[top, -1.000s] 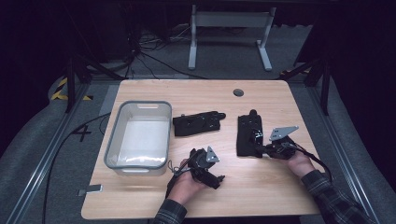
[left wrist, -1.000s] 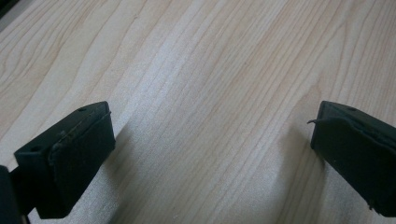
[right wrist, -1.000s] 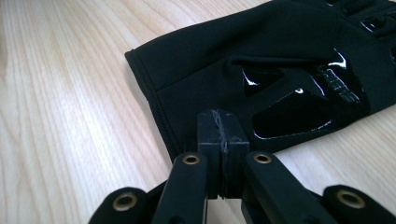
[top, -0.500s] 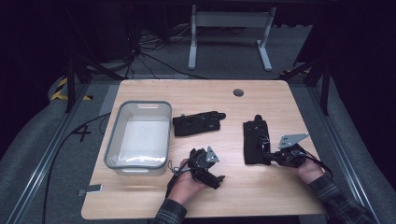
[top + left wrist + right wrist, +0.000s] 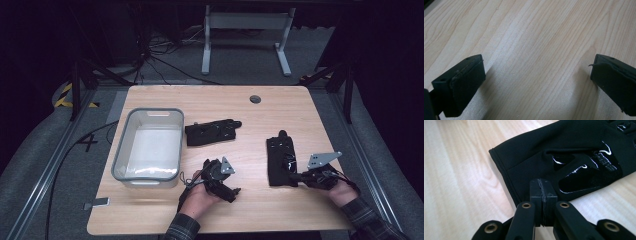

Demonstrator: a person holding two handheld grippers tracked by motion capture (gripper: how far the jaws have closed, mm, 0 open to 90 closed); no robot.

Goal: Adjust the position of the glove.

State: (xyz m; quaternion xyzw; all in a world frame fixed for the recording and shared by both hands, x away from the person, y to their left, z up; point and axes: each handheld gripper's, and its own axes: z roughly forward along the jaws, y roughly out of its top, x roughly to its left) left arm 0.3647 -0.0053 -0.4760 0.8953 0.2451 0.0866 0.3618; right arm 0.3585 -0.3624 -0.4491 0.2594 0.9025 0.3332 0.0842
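A black glove (image 5: pixel 281 160) lies lengthwise on the right part of the wooden table (image 5: pixel 250 210). My right gripper (image 5: pixel 298 176) is at its near right corner, jaws pressed together on the cuff edge of the glove (image 5: pixel 564 157); in the right gripper view the gripper (image 5: pixel 543 188) is shut with fabric at its tips. A second black glove (image 5: pixel 212 132) lies crosswise at mid table. My left gripper (image 5: pixel 230 191) rests near the front, just below that second glove; its jaws (image 5: pixel 537 82) stand wide open over bare wood with nothing between them.
A clear plastic bin (image 5: pixel 122 145) with nothing in it stands on the left part of the table. A round cable hole (image 5: pixel 255 99) sits near the far edge. A small grey tab (image 5: pixel 97 203) hangs off the front left edge. A metal stand (image 5: pixel 245 45) is beyond the table.
My right gripper has moved right and toward the front edge, and the glove in it has slid along with it. The left gripper and the other glove have stayed put.
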